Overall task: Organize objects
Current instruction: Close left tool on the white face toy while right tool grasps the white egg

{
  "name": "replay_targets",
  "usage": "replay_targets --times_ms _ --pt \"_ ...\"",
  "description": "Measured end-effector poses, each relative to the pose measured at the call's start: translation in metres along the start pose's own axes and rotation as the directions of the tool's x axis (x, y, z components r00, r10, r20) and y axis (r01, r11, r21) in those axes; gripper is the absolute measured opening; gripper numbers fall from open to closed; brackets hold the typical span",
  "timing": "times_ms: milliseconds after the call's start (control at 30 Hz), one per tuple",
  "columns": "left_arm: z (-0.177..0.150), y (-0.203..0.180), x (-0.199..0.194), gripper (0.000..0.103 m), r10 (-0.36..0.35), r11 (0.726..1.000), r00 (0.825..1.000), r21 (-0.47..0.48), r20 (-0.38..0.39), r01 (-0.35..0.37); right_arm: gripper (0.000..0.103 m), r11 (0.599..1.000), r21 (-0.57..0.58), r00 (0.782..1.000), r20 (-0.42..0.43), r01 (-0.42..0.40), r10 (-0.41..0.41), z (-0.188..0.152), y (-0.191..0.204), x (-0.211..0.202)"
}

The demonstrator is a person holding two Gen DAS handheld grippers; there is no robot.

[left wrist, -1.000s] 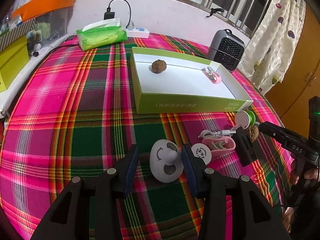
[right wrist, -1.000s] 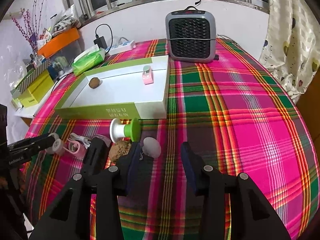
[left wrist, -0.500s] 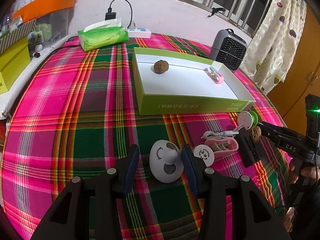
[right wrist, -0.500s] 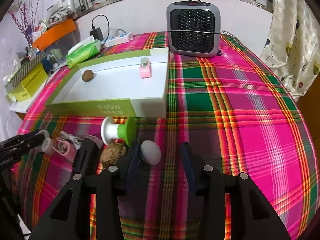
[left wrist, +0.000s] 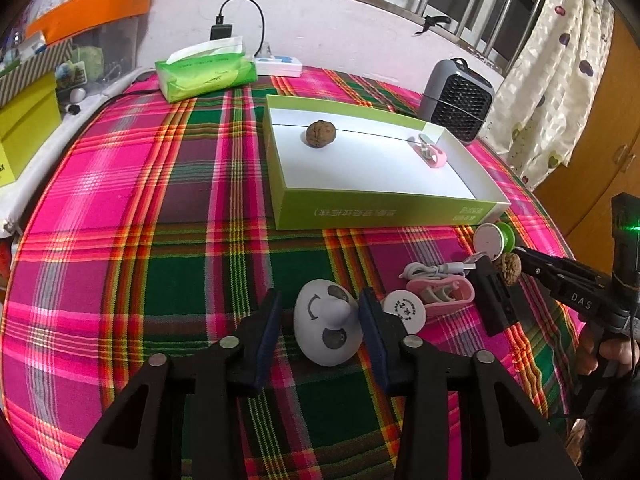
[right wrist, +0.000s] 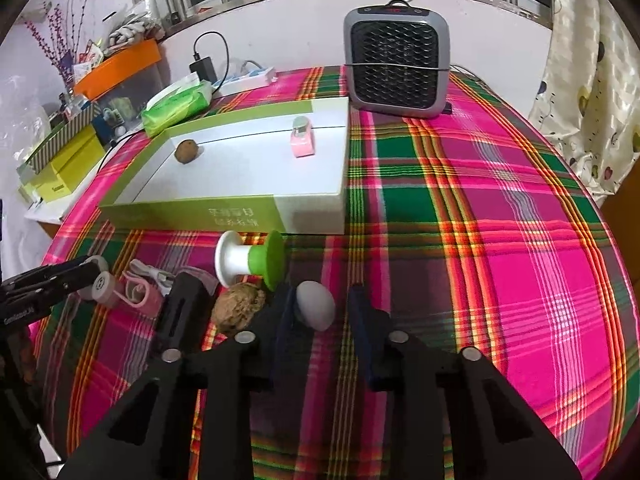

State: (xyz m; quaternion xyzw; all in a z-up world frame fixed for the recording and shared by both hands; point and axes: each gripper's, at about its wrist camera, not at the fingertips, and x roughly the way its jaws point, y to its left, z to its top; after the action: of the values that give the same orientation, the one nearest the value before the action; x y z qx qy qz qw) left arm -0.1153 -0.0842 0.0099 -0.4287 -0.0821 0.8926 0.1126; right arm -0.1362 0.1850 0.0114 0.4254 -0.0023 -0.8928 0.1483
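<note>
My left gripper (left wrist: 320, 322) is open around a white egg-shaped toy (left wrist: 326, 330) with a face, which lies on the plaid cloth against the right finger. My right gripper (right wrist: 322, 312) is open around a small grey-white egg (right wrist: 316, 305) that rests by its left finger. The green and white box (left wrist: 384, 210) holds a walnut (left wrist: 321, 133) and a pink clip (left wrist: 432, 154). A second walnut (right wrist: 239, 309), a green and white spool (right wrist: 250, 261), a pink cable holder (left wrist: 440, 294) and a white round disc (left wrist: 404, 311) lie on the cloth.
A grey fan heater (right wrist: 398, 62) stands behind the box. A green tissue pack (left wrist: 206, 70), a charger and a power strip (left wrist: 278, 66) sit at the back. Yellow boxes (left wrist: 24, 128) and an orange-lidded bin (left wrist: 92, 8) stand at the left.
My right gripper has moved forward, so the small egg now lies between its fingers. My left gripper has closed in slightly on the white toy.
</note>
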Motion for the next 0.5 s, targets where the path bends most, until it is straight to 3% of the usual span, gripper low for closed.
replay_targets --times_ms 500 --pt "0.0 -0.0034 0.0013 0.03 0.003 1.0 1.0 0.02 0.0 -0.003 0.023 1.0 0.003 1.0 0.005 -0.002 0.002 -0.0014 0.0014 -0.0016"
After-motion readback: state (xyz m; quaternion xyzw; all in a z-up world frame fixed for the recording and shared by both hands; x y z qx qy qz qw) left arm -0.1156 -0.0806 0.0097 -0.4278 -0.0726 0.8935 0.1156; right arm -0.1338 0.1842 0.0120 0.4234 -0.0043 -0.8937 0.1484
